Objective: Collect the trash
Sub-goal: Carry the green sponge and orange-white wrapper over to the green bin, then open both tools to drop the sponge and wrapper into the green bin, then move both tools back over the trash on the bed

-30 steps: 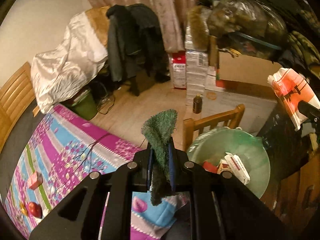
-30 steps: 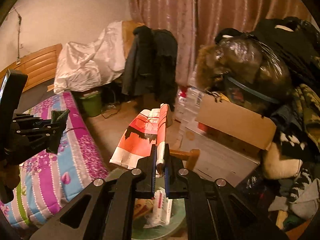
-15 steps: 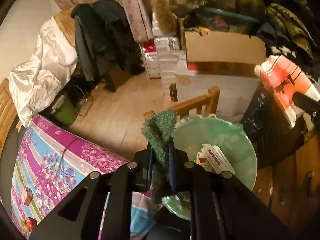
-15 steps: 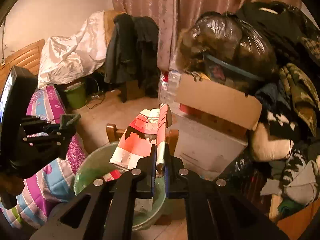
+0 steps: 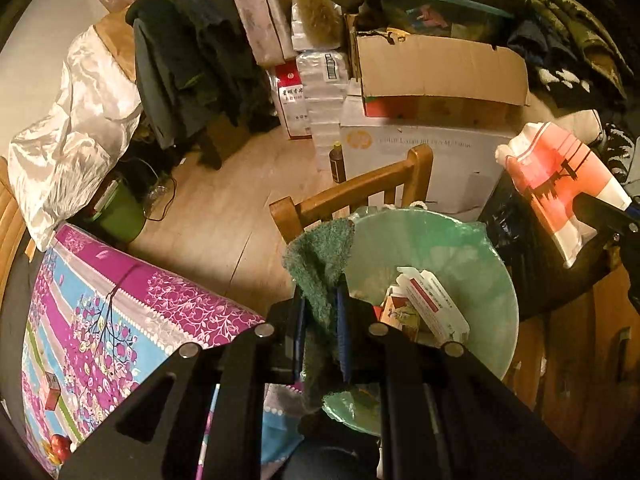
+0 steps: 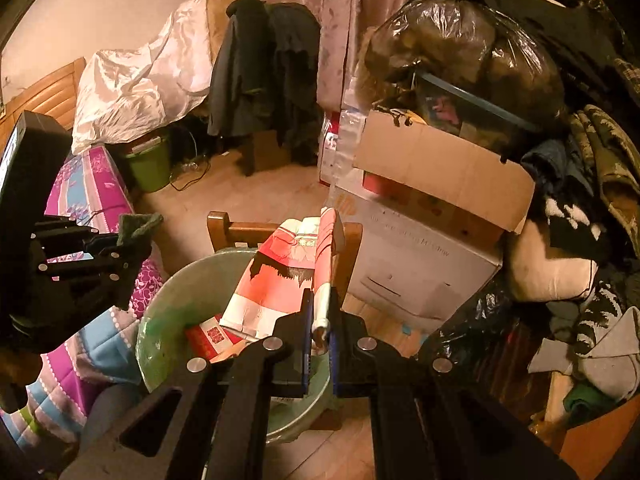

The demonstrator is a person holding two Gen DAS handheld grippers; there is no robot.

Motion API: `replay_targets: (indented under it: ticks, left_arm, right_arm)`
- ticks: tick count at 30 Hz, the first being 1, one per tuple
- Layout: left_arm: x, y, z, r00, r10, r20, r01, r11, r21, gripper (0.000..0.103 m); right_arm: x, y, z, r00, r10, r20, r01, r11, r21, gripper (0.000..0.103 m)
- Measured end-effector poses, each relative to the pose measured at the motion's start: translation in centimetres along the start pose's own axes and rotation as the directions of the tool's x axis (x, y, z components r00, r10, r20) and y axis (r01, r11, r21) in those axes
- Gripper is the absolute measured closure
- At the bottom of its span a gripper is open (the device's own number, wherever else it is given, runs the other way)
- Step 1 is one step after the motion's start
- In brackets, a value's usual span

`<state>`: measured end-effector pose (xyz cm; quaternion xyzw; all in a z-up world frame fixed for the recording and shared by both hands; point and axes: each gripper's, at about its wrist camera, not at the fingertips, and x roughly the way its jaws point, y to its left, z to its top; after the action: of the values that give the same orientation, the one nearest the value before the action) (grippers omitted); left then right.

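Note:
My left gripper point(image 5: 320, 300) is shut on a green scrubbing cloth point(image 5: 320, 256), held at the left rim of a bin lined with a green bag point(image 5: 480, 248). The bin holds cartons and wrappers point(image 5: 432, 300). My right gripper point(image 6: 320, 304) is shut on a red-and-white plastic bag point(image 6: 284, 276), held over the same bin point(image 6: 160, 320). The left gripper and its cloth point(image 6: 138, 224) show at the left of the right wrist view. The red-and-white bag point(image 5: 560, 184) shows at the right of the left wrist view.
A wooden chair back point(image 5: 360, 192) stands just behind the bin. A bed with a purple floral quilt point(image 5: 112, 304) lies left. Stacked cardboard boxes point(image 5: 432, 80), a black trash bag point(image 6: 460, 48), clothes and a small green bin point(image 5: 120, 212) crowd the floor.
Both grippers have moved forward and down toward the bin. The cloth is now at the bin's rim and the red-and-white bag hangs over its opening. Both stay shut on their loads.

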<state>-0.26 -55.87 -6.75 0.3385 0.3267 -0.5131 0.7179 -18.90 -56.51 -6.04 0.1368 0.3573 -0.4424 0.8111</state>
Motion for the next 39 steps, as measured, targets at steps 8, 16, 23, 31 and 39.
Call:
replay_targets:
  ticks: [8,16,23,31,39]
  left_arm:
    - [0.5,0.6,0.3,0.996,-0.083,-0.021,0.082,0.996,-0.035,0.091]
    - [1.1,1.9,0.2,0.991,-0.13,-0.024,0.127,0.988,-0.082,0.047]
    - [1.1,2.7,-0.1,0.992,-0.127,-0.023,0.123,0.984,-0.131,0.047]
    - [0.4,3.2,-1.9,1.0,-0.009,-0.006,0.009,0.994,-0.109,0.039]
    - [-1.1,7.9,-7.2,0.966,0.255,0.035,-0.243,0.948,-0.204,0.031]
  right_arm:
    - [0.4,-0.4,0.5,1.0,0.029,0.0,-0.029,0.999,0.022,0.096]
    - [2.0,0.0,-0.2,0.997,0.064,-0.036,-0.063,0.997,0.044,0.073]
    - [1.8,-0.1,-0.3,0.998,0.057,-0.027,-0.056,0.997,0.052,0.073]
    - [1.3,0.4,-0.2,0.996,0.088,0.004,-0.088,0.994,0.06,0.073]
    - [-0.7,4.5,-0.6,0.977,0.14,0.158,-0.148,0.988,0.04,0.062]
